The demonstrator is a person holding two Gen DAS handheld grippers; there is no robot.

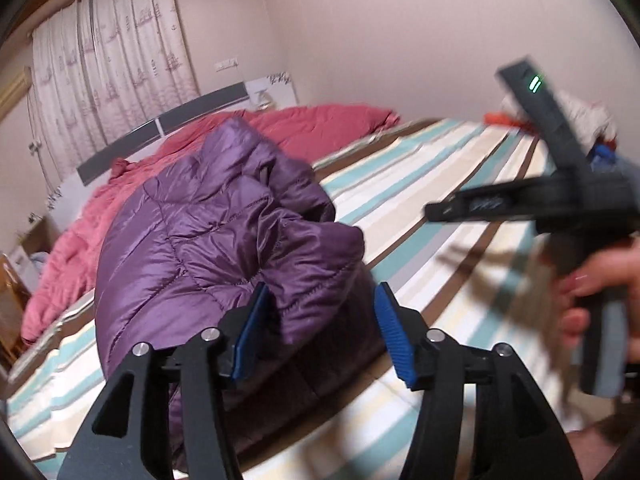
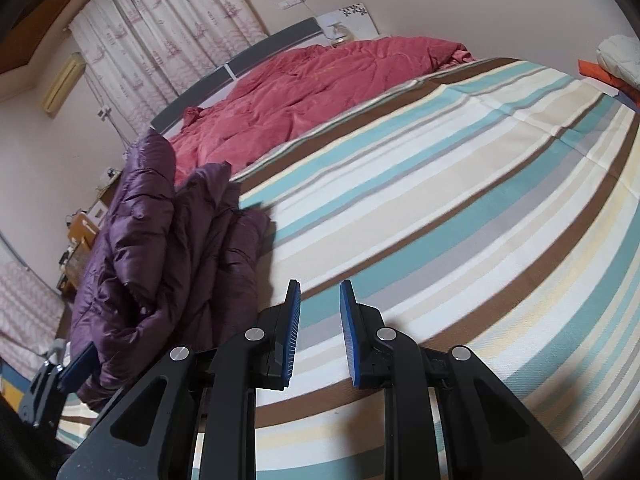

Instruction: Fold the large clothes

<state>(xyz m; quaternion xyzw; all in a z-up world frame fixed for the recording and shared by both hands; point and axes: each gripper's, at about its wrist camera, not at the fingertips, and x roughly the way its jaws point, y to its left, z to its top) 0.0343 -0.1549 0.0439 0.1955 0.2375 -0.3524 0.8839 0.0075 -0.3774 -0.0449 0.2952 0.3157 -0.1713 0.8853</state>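
Observation:
A purple quilted puffer jacket (image 1: 208, 232) lies bunched in a heap on the striped bedspread (image 1: 420, 184). My left gripper (image 1: 320, 300) is open, its blue pads on either side of the jacket's near edge, not closed on it. My right gripper (image 2: 320, 300) is open and empty above the bedspread (image 2: 440, 200), to the right of the jacket (image 2: 160, 264). In the left wrist view the right gripper's body (image 1: 576, 200) shows at the right, blurred, in a hand. The left gripper's fingers (image 2: 76, 368) show at the jacket's lower left edge in the right wrist view.
A crumpled pink-red duvet (image 1: 288, 128) (image 2: 312, 84) lies along the head of the bed by the grey headboard (image 2: 240, 64). Orange and white clothes (image 2: 612, 64) are piled at the bed's far right corner. Curtains (image 1: 108, 64) hang behind; wooden furniture (image 2: 80, 240) stands at the left.

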